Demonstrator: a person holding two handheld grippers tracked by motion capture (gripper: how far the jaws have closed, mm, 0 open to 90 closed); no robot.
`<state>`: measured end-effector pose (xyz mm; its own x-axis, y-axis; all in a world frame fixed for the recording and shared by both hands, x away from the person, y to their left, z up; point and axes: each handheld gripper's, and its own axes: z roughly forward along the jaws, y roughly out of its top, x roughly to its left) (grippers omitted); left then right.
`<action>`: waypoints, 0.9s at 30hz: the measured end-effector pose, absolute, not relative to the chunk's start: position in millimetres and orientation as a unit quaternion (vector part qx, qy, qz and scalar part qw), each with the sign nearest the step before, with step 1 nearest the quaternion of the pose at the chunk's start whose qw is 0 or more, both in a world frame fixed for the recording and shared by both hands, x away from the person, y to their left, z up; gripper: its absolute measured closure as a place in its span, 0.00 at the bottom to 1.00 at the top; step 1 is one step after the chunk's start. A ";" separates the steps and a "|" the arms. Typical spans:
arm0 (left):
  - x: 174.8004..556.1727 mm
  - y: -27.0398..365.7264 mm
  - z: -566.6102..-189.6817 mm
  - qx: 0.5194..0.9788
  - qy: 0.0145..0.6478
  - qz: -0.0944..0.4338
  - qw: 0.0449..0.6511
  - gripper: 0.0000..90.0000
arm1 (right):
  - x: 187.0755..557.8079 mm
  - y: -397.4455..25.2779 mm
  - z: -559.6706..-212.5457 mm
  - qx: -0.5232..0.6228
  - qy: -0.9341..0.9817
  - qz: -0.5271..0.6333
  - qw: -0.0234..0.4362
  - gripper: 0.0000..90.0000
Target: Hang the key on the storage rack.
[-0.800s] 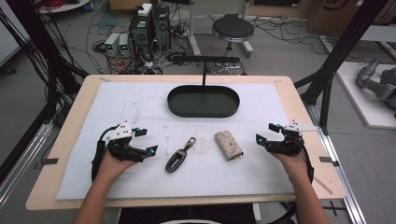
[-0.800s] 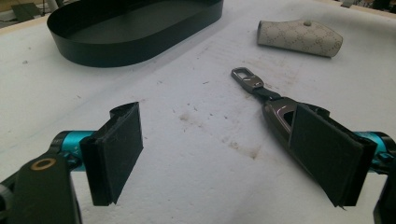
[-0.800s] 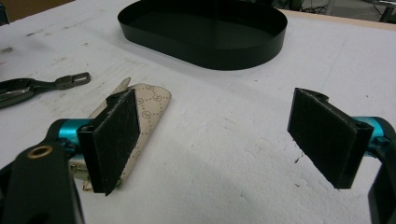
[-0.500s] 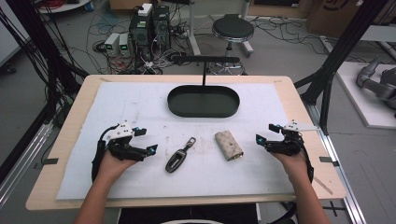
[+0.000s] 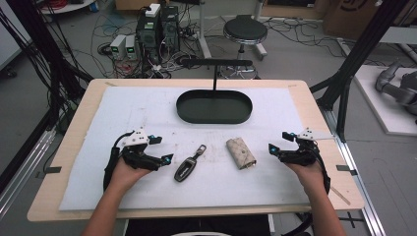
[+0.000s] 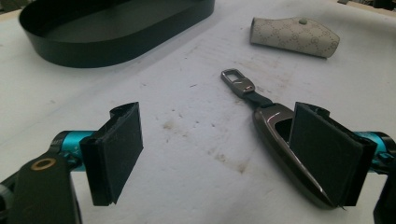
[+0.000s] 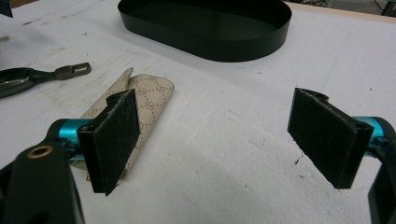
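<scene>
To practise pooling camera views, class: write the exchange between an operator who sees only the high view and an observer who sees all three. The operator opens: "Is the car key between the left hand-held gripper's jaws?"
Observer: No. In the left gripper view the left hand-held gripper is open, and the car key lies at one jaw, partly behind its pad, not in the gap.
Operator: And the right one, by the pouch?
Observer: The right hand-held gripper is open too. The beige pouch lies behind one jaw, and the gap is over bare white mat.
Operator: Any detail on the pouch?
Observer: It has a printed monogram pattern, and the left gripper view shows a small snap stud.
</scene>
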<state>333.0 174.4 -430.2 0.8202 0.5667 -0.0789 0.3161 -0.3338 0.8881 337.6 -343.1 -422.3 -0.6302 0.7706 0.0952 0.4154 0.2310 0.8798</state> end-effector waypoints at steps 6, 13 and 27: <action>337.6 151.4 -432.8 0.814 0.264 0.121 0.503 0.20 | 337.8 -343.8 -423.2 0.388 0.764 0.481 0.183 0.19; 342.3 129.6 -432.9 0.822 0.251 0.122 0.496 0.20 | 338.1 -344.0 -423.3 0.390 0.764 0.481 0.183 0.19; 356.9 97.4 -440.0 0.843 0.256 0.089 0.465 0.20 | 338.8 -342.7 -424.8 0.392 0.766 0.476 0.181 0.19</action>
